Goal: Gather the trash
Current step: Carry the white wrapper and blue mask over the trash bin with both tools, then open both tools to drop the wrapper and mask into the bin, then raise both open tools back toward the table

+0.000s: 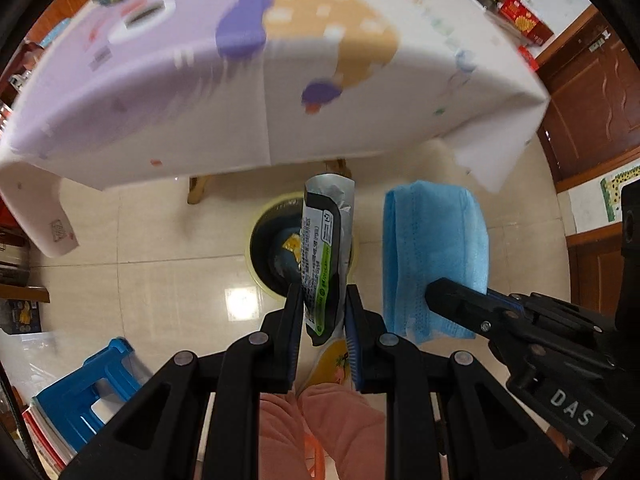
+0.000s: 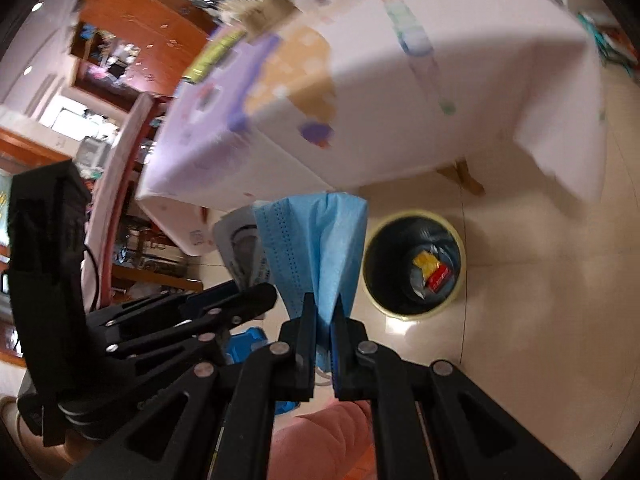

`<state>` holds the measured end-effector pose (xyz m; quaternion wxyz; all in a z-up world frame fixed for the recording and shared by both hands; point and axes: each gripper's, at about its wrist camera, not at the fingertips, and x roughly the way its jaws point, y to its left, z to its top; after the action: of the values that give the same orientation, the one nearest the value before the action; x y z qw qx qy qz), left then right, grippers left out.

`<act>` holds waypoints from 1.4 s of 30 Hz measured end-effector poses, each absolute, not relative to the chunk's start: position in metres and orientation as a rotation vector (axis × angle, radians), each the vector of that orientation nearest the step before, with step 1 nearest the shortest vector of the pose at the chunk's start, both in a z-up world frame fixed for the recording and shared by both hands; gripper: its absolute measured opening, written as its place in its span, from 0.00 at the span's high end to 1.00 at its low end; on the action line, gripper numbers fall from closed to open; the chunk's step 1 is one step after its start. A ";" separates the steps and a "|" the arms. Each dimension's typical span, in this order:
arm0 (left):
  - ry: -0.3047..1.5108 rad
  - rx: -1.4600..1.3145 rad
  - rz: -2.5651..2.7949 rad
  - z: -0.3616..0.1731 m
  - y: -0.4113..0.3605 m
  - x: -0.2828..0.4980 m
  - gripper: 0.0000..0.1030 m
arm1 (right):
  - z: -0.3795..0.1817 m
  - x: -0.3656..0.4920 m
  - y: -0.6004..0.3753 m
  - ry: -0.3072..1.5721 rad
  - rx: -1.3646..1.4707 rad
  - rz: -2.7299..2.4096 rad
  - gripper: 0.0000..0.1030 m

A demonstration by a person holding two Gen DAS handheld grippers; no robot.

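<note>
only "das" reads on the right hand-held gripper [image 2: 323,312], pinching a blue mask [image 2: 320,240]; left hand-held gripper [image 1: 323,300] clamps a wrapper [image 1: 326,248].

Both wrist cameras look steeply down along their fingers, close above the tiled floor [image 1: 160,248]. The left view faces the bin [image 1: 268,248] near centre; the right view has that bin [image 2: 412,264] at three o'clock. Both share the draped worktop [image 1: 240,112] at twelve o'clock, the bin and floor.
</note>
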<state>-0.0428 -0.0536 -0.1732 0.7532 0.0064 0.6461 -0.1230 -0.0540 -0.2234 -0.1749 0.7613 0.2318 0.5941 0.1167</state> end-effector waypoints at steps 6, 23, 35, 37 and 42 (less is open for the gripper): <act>1.457 0.010 -0.280 -0.256 -0.049 -0.020 0.82 | -0.274 -0.040 -0.227 1.379 0.534 0.138 0.95; 1.508 0.059 -0.230 -0.446 -0.058 0.032 0.31 | -0.485 0.014 -0.235 1.475 0.567 0.008 0.74; 1.436 0.115 -0.208 -0.414 -0.044 0.016 0.29 | -0.460 0.009 -0.223 1.424 0.542 0.059 0.74; 1.427 0.110 -0.205 -0.401 -0.038 0.012 0.29 | -0.446 0.007 -0.222 1.422 0.533 0.058 0.74; 1.412 0.101 -0.206 -0.341 -0.029 0.000 0.29 | -0.387 0.001 -0.218 1.404 0.526 0.070 0.74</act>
<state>-0.0001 -0.0287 -0.3412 0.7551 0.0465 0.6471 -0.0944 0.0014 -0.2180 -0.3872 0.7314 0.2388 0.6380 0.0317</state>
